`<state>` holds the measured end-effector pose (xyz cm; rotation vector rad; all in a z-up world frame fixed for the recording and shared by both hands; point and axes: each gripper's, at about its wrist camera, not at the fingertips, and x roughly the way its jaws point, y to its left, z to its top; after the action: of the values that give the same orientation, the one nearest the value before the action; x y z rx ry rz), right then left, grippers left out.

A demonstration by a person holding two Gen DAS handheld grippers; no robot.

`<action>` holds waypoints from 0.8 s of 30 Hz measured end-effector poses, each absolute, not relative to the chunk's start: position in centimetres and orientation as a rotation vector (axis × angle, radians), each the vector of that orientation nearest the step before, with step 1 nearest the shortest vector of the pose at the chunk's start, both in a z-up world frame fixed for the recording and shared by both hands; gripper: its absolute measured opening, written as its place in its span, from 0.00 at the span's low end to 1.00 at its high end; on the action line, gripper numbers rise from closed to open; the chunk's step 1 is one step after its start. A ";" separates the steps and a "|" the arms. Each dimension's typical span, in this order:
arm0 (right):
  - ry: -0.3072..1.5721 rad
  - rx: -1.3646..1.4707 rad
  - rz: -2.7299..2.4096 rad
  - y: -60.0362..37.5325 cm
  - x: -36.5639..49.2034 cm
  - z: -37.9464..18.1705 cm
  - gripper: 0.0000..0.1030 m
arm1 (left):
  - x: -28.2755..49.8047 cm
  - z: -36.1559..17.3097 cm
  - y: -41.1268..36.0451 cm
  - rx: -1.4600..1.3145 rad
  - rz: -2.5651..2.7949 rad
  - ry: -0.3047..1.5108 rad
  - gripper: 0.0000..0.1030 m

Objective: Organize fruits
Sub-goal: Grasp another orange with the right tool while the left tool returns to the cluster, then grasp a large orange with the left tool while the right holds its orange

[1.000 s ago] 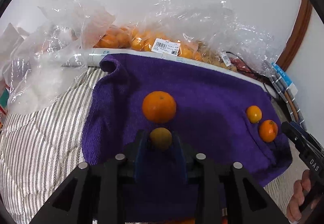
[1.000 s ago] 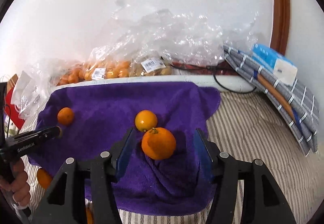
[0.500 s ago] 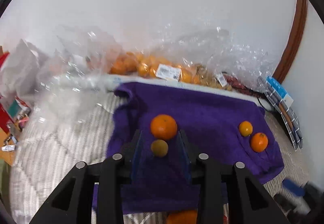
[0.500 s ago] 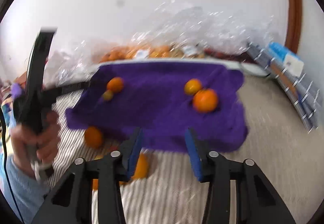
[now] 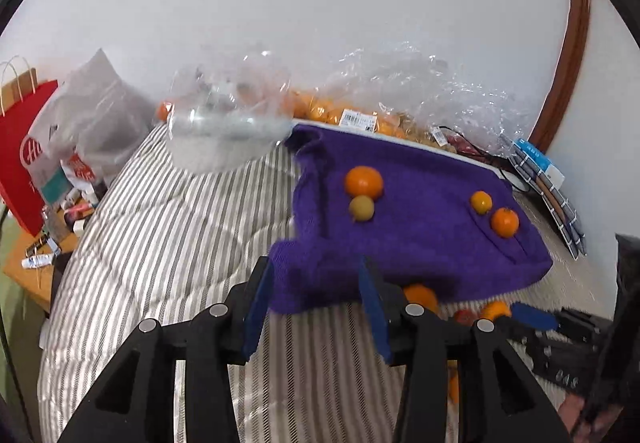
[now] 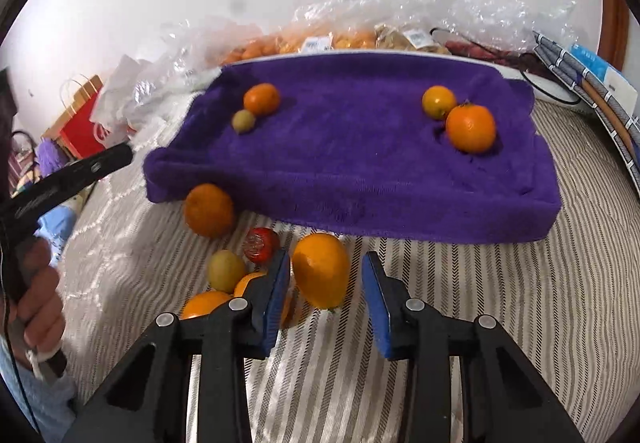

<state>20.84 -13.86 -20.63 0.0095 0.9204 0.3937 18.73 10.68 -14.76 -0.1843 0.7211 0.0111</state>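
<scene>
A purple towel lies on the striped bed and bears two pairs of fruit: an orange with a small greenish fruit at the left, a small orange with a larger orange at the right. The same towel shows in the left wrist view. In front of the towel lie loose fruits: an orange, a red fruit, a green-brown fruit. My right gripper is open around a large orange. My left gripper is open and empty at the towel's near edge.
Clear plastic bags of oranges line the wall behind the towel. A red paper bag and clutter sit at the left, off the bed. A folded plaid cloth with a blue box lies at the right.
Both grippers have pulled back from the towel. The left one has let go of the small greenish fruit, which stays beside the orange. The right one now straddles a large orange on the bed.
</scene>
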 end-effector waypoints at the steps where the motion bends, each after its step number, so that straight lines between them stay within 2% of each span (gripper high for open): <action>1: 0.927 0.009 0.392 -13.8 21.1 -20.9 0.37 | 18.7 -15.1 10.9 -0.184 0.011 0.722 0.40; 5: 0.949 0.024 0.387 -13.6 21.9 -21.6 0.37 | 18.8 -15.9 11.2 -0.220 -0.001 0.726 0.40; 9: 0.963 0.054 0.388 -13.8 22.6 -22.1 0.32 | 19.3 -17.0 11.5 -0.250 0.007 0.756 0.39; 16: 0.879 0.007 0.291 -17.6 21.1 -21.0 0.32 | 19.2 -17.2 10.7 -0.207 -0.001 0.746 0.38; 20: 0.878 -0.003 0.249 -20.2 20.3 -21.7 0.32 | 19.4 -17.4 9.9 -0.227 -0.105 0.777 0.27; 24: 0.856 0.012 0.240 -21.4 19.5 -22.1 0.32 | 19.2 -17.3 8.7 -0.193 -0.142 0.766 0.27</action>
<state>19.46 -21.40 -22.07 0.0116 0.8565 0.2405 19.20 8.65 -17.27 -0.1927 0.7662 -0.1417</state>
